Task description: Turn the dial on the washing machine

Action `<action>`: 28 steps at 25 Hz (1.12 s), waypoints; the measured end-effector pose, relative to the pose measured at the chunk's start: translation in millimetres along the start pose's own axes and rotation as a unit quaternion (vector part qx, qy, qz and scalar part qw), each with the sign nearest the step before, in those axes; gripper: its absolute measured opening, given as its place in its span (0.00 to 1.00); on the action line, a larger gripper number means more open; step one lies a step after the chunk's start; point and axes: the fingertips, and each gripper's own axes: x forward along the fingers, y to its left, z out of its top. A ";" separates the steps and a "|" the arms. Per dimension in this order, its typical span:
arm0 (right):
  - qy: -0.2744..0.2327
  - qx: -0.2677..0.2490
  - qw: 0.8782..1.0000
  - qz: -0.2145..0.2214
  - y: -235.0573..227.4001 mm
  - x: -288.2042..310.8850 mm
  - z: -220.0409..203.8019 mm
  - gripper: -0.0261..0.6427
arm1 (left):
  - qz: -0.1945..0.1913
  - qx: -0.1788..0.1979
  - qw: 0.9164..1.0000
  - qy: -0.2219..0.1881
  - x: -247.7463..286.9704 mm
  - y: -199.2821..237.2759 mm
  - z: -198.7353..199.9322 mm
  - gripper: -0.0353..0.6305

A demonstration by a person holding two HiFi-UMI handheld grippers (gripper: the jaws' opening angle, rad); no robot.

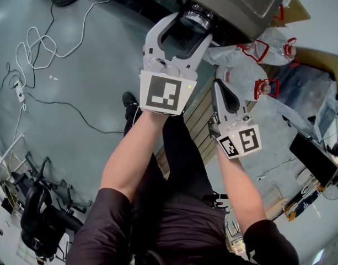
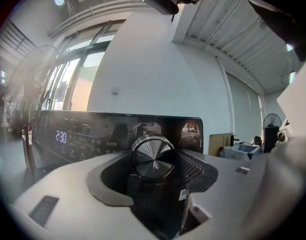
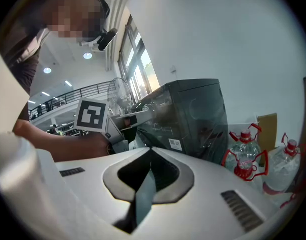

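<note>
The washing machine (image 1: 243,1) stands at the top of the head view, its dark control panel (image 2: 93,134) lit with a clock display. The round silver dial (image 2: 153,156) sits between the jaws of my left gripper (image 2: 155,176). Its ribbed right pad (image 2: 191,170) lies against the dial's side, and the dial fills the gap, so the jaws are shut on it. From the head view the left gripper (image 1: 195,25) reaches up to the dial (image 1: 197,16). My right gripper (image 1: 224,93) hangs lower and to the right, shut and empty, with its jaws (image 3: 145,184) pointing at the machine's side (image 3: 192,119).
Large water bottles with red handles (image 1: 266,87) (image 3: 244,159) lie in plastic to the right of the machine. White and black cables (image 1: 42,48) run over the grey floor at left. A wooden pallet (image 1: 199,115) lies under the machine, and a black chair (image 1: 42,214) stands at lower left.
</note>
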 end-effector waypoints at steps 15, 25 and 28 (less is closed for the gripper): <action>-0.018 -0.027 0.999 0.007 4.0 -5.0 6.6 0.07 | 0.005 0.050 0.999 0.011 -27.4 0.8 -13.2 0.43; -0.044 -0.057 0.997 -0.035 18.9 0.7 14.2 0.07 | -0.042 0.085 0.995 -0.023 -76.2 -8.5 -15.0 0.08; -0.046 -0.053 0.996 -0.059 15.8 6.0 13.6 0.07 | -0.048 0.050 0.997 0.021 -90.2 -2.4 -36.5 0.07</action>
